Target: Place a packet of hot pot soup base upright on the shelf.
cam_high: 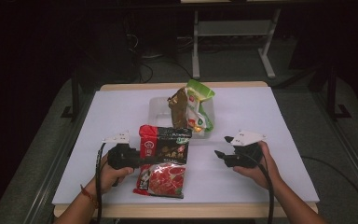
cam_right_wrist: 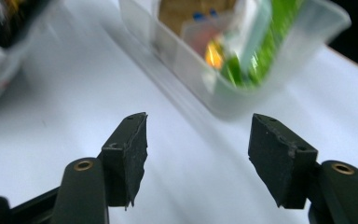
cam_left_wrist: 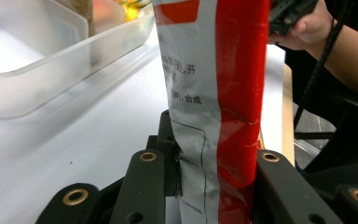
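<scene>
The left gripper (cam_high: 137,161) is clamped on the red packet (cam_high: 164,161), jaws pinched tight against its left edge near the front of the tabletop (cam_high: 261,121). In the left gripper view the packet (cam_left_wrist: 216,93) stands up between the two black jaws, white printed back on one side, red band on the other, and its crinkled foil is squeezed where the pads meet it. From above, the packet's dark top with a green label points away from the person and its red lower end lies near the tabletop's front edge.

Over on the right, the right gripper (cam_high: 221,148) has nothing in it: jaws standing well apart, tips pointing left toward the packet but clear of it. In the right gripper view the gripper (cam_right_wrist: 198,140) has only bare white tabletop showing between its pads (cam_right_wrist: 137,149).

Farther back, the clear tub (cam_high: 156,109) sits mid-tabletop, just beyond the packet's top edge. Inside it lean a brown pouch (cam_high: 179,107) and a green-and-white pouch (cam_high: 199,105), both tilted upright and poking above the rim. The right gripper view catches the tub (cam_right_wrist: 242,100) blurred, green wrapper inside.
</scene>
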The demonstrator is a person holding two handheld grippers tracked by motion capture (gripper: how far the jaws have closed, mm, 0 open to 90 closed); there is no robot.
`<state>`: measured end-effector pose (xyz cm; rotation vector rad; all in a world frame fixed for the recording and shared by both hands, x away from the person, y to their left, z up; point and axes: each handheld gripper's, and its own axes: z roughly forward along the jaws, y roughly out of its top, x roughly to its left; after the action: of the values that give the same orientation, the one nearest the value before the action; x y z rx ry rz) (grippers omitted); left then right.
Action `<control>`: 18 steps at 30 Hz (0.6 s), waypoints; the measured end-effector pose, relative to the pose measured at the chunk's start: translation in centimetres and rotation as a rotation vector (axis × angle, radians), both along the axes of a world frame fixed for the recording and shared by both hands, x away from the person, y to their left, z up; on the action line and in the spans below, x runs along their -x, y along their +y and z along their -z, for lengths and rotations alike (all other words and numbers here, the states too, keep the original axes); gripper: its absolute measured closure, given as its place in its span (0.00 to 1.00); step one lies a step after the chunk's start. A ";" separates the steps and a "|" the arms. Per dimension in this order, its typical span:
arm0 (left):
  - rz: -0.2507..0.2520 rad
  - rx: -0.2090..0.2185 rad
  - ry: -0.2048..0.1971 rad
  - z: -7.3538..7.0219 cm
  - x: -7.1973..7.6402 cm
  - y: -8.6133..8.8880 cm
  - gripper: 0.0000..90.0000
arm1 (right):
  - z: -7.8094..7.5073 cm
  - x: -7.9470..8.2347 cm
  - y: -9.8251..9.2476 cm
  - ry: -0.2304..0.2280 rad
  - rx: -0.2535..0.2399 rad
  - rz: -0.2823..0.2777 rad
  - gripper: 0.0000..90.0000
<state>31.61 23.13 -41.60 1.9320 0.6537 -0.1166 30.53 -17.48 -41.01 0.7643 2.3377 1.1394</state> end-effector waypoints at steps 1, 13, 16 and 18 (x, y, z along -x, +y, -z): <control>-0.002 -0.005 -0.004 -0.1 0.1 0.0 0.81 | 0.3 0.1 -0.4 0.007 0.002 0.009 0.41; -0.077 0.019 -0.084 -1.4 1.8 -0.3 0.83 | 2.0 0.7 -2.3 0.038 -0.008 0.060 0.39; -0.091 0.025 -0.102 -1.7 2.1 -0.3 0.84 | 2.1 0.7 -2.7 0.039 -0.022 0.066 0.39; -0.093 0.028 -0.121 -2.0 2.4 -0.3 0.84 | 2.2 0.8 -2.9 0.038 -0.025 0.068 0.39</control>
<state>29.17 22.82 -39.64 1.8622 0.6559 0.0490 29.75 -20.34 -43.17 0.8749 2.3134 1.1369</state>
